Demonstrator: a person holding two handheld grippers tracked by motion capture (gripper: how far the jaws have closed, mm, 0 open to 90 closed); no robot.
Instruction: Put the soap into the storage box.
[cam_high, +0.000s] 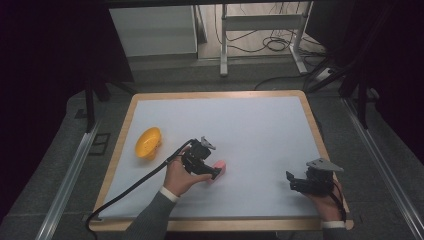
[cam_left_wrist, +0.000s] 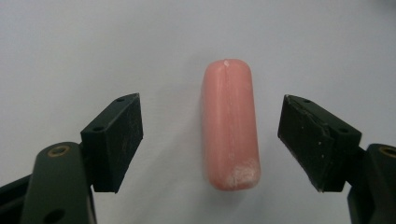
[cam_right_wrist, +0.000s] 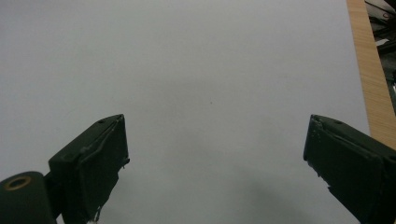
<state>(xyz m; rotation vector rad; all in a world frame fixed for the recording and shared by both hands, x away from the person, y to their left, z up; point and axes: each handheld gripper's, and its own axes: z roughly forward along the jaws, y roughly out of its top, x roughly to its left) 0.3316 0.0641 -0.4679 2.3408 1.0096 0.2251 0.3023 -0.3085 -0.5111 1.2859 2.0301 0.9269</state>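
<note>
The long pink rounded block (cam_left_wrist: 229, 126) looked smooth and a bit waxy, with a white scuffed patch near one end. The left black claw (cam_left_wrist: 210, 140) looked like hard matt plastic, with small brass-coloured rings at its joints. The right black claw (cam_right_wrist: 215, 168) looked the same, dull and a little scratched. The white sheet on the counter (cam_high: 260, 130) looked flat, smooth and matt. The counter had a pale wooden edge (cam_high: 220, 94). The small orange bowl (cam_high: 148, 142) looked like shiny plastic.

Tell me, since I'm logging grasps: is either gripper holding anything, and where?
Nothing is held. The left gripper straddles the pink bar, jaws open; the right gripper is open.
</note>
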